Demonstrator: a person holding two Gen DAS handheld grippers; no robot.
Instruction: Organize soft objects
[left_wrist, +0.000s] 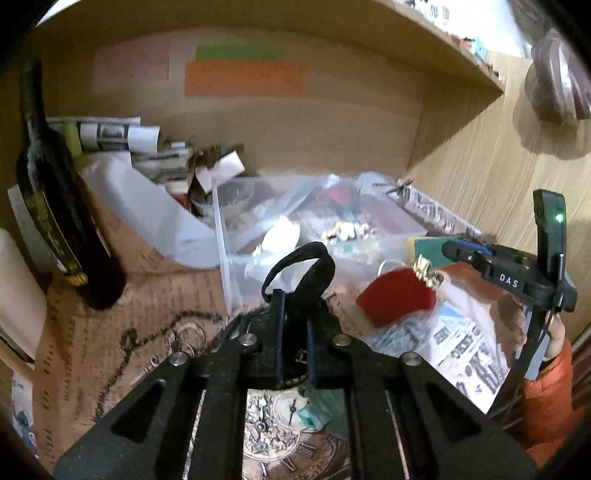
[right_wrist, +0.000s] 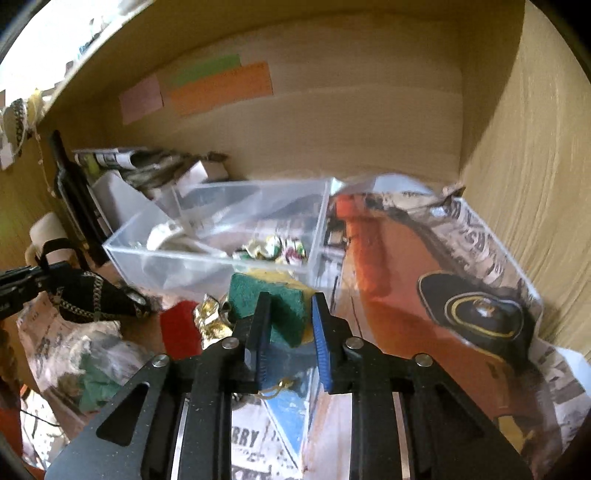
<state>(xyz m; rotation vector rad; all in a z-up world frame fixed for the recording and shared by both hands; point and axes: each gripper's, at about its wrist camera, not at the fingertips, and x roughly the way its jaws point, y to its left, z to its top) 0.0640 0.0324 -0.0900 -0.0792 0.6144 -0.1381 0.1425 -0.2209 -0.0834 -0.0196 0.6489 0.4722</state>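
My left gripper (left_wrist: 294, 325) is shut on a black fabric pouch (left_wrist: 306, 273) with a strap loop and a chain; the pouch also shows in the right wrist view (right_wrist: 92, 295), held above the surface. My right gripper (right_wrist: 288, 332) is shut on a green and yellow sponge (right_wrist: 273, 299), just in front of the clear plastic box (right_wrist: 221, 254). In the left wrist view the right gripper (left_wrist: 454, 251) holds the sponge (left_wrist: 424, 251) at the right. A red soft piece (left_wrist: 395, 295) with a gold clip lies between the grippers; it also shows in the right wrist view (right_wrist: 179, 328).
The clear box (left_wrist: 236, 273) holds foil-wrapped sweets (right_wrist: 273, 251) and bags. A dark bottle (left_wrist: 62, 236) leans at the left. A white bin (left_wrist: 147, 218) with papers stands behind. Newspaper-print paper (right_wrist: 461, 277) covers the shelf. Wooden walls (right_wrist: 535, 184) close the back and right.
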